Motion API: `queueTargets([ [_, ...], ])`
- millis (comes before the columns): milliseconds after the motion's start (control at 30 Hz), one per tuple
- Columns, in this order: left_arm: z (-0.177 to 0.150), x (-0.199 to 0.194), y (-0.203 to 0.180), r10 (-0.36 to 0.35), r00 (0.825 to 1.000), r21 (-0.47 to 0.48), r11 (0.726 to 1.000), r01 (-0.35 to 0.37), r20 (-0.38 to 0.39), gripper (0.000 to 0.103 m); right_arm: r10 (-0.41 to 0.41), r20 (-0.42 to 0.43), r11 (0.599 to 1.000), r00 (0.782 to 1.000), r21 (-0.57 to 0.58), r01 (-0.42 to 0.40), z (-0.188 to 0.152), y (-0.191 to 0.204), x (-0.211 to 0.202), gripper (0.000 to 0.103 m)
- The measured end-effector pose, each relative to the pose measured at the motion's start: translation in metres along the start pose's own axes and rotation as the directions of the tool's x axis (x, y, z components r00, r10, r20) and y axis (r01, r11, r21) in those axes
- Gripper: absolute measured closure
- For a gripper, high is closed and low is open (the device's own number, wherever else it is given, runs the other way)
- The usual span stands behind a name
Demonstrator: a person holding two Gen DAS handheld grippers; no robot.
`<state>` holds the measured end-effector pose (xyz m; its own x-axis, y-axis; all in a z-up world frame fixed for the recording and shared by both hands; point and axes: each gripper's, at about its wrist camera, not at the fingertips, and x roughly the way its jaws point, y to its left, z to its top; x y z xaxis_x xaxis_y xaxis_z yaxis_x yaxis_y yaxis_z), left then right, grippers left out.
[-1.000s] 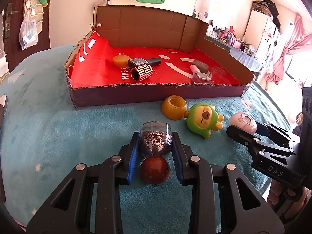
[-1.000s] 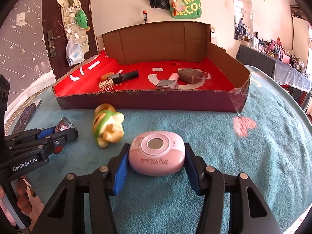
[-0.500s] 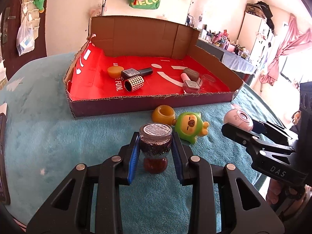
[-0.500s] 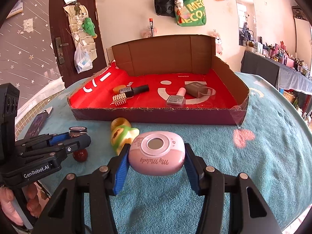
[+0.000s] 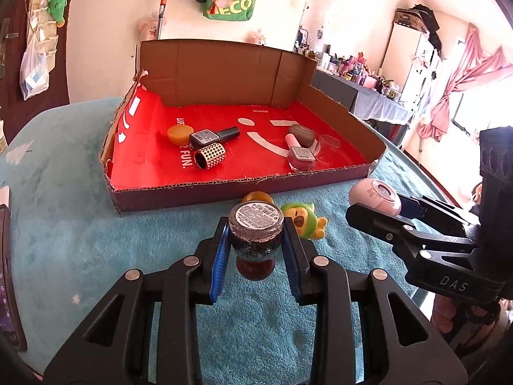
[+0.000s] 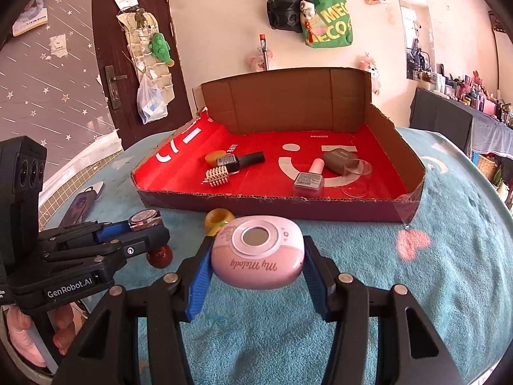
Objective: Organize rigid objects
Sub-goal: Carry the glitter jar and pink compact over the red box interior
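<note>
- The step in hand reads as the carry: both items are off the teal blanket (image 6: 433, 288) and held in front of the cardboard box (image 5: 205, 192), neither yet over its near wall.
- The left hand-held gripper (image 5: 256, 243) is clenched on a glitter nail-polish bottle (image 5: 256, 234), its blue pads pressing the glass body from either side; the labelled base faces up and away and the dark red round cap hangs underneath (so the bottle is carried roughly upside down).
- The right hand-held gripper (image 6: 256, 256) is grasping a pink oval case (image 6: 256, 253) marked "My Melody", jaws partly apart because the case is wide, the pads against its two ends.
- The box's red floor already holds two nail-polish bottles, a studded cylinder (image 5: 210, 156), an orange disc, a brown case and a clear round lid.
- Outside the box, just before its near wall, a yellow cup (image 6: 219, 219) and a green-hooded toy figure (image 5: 303, 219) lie on the blanket, judged to be awaiting a later trip.
- The next move probably calls for taking each item forward over the near wall and lowering it onto a bare patch of red floor; the middle looks freest.
- The risk is the upside-down bottle rolling on release, so laying it on its side seems wiser.
</note>
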<state>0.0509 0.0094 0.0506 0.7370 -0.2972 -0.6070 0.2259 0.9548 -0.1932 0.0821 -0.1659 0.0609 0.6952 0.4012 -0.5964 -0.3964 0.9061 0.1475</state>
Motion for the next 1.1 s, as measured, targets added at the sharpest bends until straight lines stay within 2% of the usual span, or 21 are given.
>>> queueTargets([
  [667, 0.038, -0.001, -0.001, -0.001, 0.999, 0.059, 0.998, -0.002, 0.040, 0.074, 0.058, 0.006, 0.998, 0.998, -0.038, -0.058, 0.034, 0.000, 0.003, 0.048],
  [867, 0.050, 0.007, 0.005, -0.032, 0.999, 0.056, 0.998, 0.031, 0.016, 0.074, 0.086, -0.010, 0.995, 0.996, -0.052, -0.086, 0.047, 0.000, 0.007, 0.048],
  [1100, 0.063, 0.021, 0.008, -0.030, 0.999, 0.073, 0.997, 0.032, -0.024, 0.074, 0.103, -0.036, 0.993, 0.994, -0.045, -0.105, 0.064, -0.008, 0.018, 0.048],
])
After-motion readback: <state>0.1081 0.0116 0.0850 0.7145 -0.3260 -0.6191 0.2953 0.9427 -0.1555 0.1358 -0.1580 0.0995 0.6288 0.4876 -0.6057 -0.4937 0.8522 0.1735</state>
